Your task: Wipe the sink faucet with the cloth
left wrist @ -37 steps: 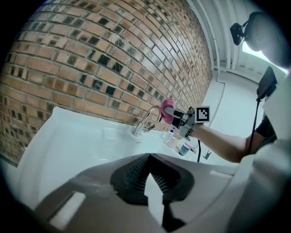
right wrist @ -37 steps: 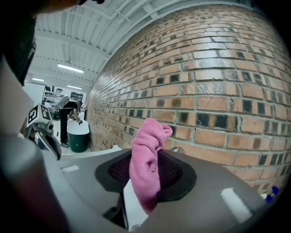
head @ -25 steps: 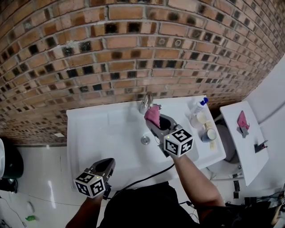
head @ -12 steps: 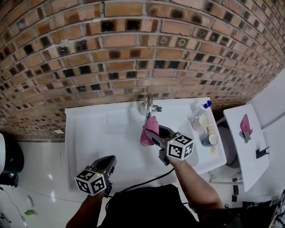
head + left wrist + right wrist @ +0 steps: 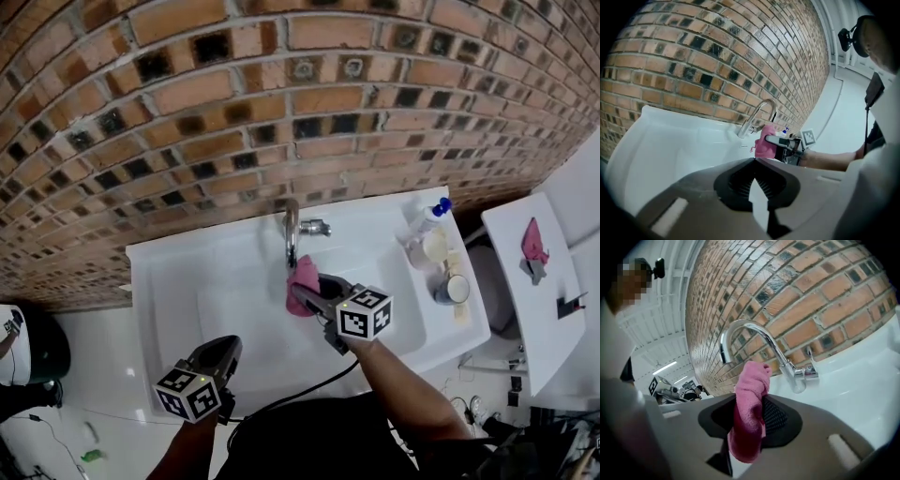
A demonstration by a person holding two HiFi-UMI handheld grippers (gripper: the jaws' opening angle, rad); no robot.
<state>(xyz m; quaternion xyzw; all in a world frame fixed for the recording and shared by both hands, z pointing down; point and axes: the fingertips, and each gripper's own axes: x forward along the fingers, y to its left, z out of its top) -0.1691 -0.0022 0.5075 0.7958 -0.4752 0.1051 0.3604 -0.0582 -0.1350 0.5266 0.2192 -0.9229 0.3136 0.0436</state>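
A brick wall (image 5: 234, 103) is filling the top of the head view. Just below its right part a blue-capped spray bottle (image 5: 427, 220) is standing, with a cream tub (image 5: 434, 247) and a tin (image 5: 452, 288) sitting further out from the wall. Beyond the wall's right end a white desk (image 5: 534, 300) is carrying a pink item (image 5: 533, 240) and a black item (image 5: 569, 306). Below the wall's left end a black bin (image 5: 42, 349) is sitting on the floor (image 5: 84, 394)
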